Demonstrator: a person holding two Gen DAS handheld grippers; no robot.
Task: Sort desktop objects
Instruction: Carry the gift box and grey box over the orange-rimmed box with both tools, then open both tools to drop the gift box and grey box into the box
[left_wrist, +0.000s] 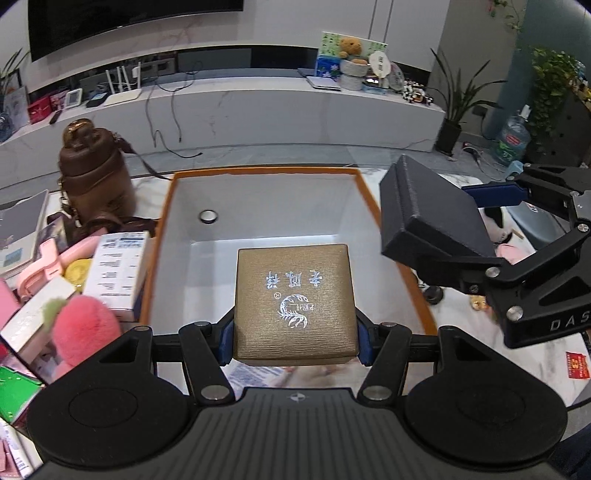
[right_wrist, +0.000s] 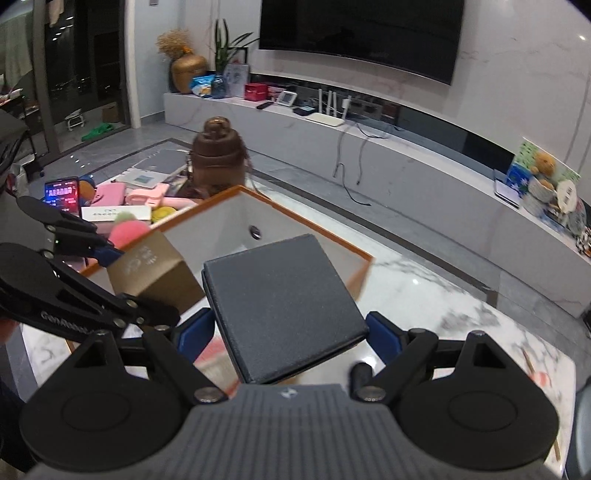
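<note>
Gold-brown textured box (left_wrist: 293, 304) sat clamped between the left gripper (left_wrist: 295, 334) pads above the orange-rimmed tray (left_wrist: 369, 206). The right gripper (right_wrist: 288, 332) clasped a dark grey box (right_wrist: 284, 306) over the tray's edge. Risk: simultaneous release could collide the boxes or tip one outside the tray.

The small box (left_wrist: 295, 302) is tan-gold with fine ribbing and silver print; the flat box (right_wrist: 284, 306) is speckled charcoal; the tray (left_wrist: 266, 206) is white inside (orange-rimmed); the bottle (left_wrist: 92, 173) is brown.
</note>
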